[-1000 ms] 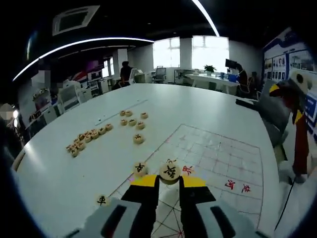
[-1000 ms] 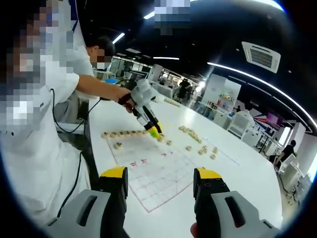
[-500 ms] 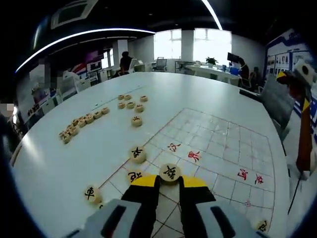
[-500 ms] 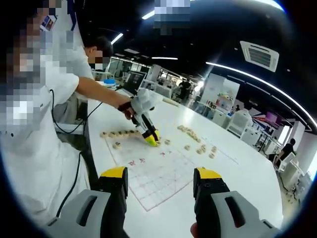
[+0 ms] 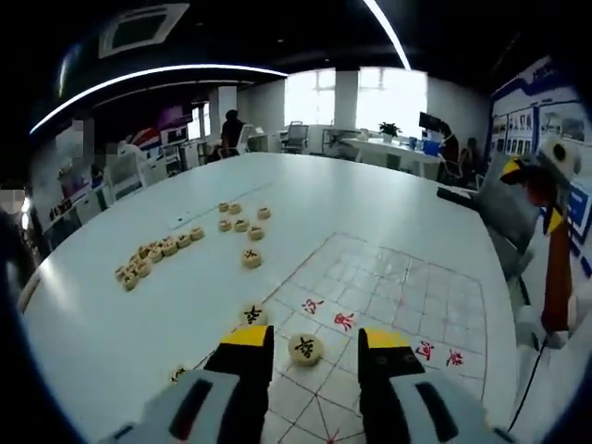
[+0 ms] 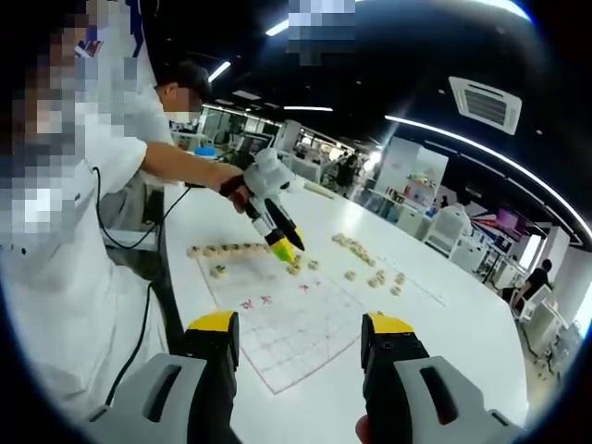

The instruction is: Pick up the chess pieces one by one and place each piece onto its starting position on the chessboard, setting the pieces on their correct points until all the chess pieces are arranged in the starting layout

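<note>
The left gripper [image 5: 306, 344] stands released around a round pale wooden chess piece [image 5: 304, 349] resting on the white red-lined chessboard [image 5: 407, 296]. The right gripper [image 6: 302, 333] hovers unclenched, empty. Placement looks done — next, fetch another from the loose wooden pieces [image 5: 157, 252] on the white worktop [image 5: 370, 194].

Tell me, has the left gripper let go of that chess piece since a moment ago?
Yes. The left gripper has opened; the chess piece sits free on the chessboard.

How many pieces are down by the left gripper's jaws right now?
3. One piece lies on the board between the jaws of the open left gripper, one just past its left jaw, one half hidden farther left. The gripper may hide more.
</note>
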`<state>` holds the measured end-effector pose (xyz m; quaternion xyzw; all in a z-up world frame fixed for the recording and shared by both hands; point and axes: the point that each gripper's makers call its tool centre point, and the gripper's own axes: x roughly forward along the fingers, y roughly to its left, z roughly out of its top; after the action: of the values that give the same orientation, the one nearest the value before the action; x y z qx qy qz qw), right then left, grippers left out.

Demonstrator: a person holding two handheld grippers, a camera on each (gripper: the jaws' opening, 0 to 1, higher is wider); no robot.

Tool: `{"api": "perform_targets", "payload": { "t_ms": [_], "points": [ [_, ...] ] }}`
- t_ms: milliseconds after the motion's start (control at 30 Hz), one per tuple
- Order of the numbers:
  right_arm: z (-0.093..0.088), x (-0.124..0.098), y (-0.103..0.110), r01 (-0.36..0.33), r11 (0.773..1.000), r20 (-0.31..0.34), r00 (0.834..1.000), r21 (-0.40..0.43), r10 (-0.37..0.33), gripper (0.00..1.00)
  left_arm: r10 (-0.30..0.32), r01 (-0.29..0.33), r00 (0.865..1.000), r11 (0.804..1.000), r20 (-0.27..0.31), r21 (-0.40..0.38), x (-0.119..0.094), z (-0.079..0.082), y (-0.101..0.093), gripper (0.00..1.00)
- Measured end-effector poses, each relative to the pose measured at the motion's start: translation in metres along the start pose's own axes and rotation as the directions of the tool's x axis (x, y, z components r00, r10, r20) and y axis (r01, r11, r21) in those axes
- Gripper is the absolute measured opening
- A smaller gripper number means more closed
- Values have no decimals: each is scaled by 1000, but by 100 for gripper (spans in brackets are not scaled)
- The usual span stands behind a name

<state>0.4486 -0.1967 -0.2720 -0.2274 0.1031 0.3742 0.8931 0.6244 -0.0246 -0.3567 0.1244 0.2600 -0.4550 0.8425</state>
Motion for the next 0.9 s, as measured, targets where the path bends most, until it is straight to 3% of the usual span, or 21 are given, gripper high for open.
{"api": "perform_targets", "payload": {
  "t_ms": [233, 400, 700, 900],
  "points": [
    [1, -1, 0, 4, 1000, 3, 1000, -1, -4, 53, 40, -40, 999, 999, 22, 5, -3, 11, 15, 40],
    [1, 0, 0, 2, 1000, 2, 1000, -1, -2, 53, 71, -71, 997, 997, 32, 9, 9, 21, 28, 39],
    [0, 0, -1, 1, 1000, -2, 1000, -2, -1, 54, 83, -81, 995, 996, 48, -25, 62, 55, 42, 37],
    [0, 0, 0, -3, 1000, 0, 1000, -1, 3, 53, 106, -103, 994, 991, 37, -85, 112, 75, 55, 36]
  ]
}}
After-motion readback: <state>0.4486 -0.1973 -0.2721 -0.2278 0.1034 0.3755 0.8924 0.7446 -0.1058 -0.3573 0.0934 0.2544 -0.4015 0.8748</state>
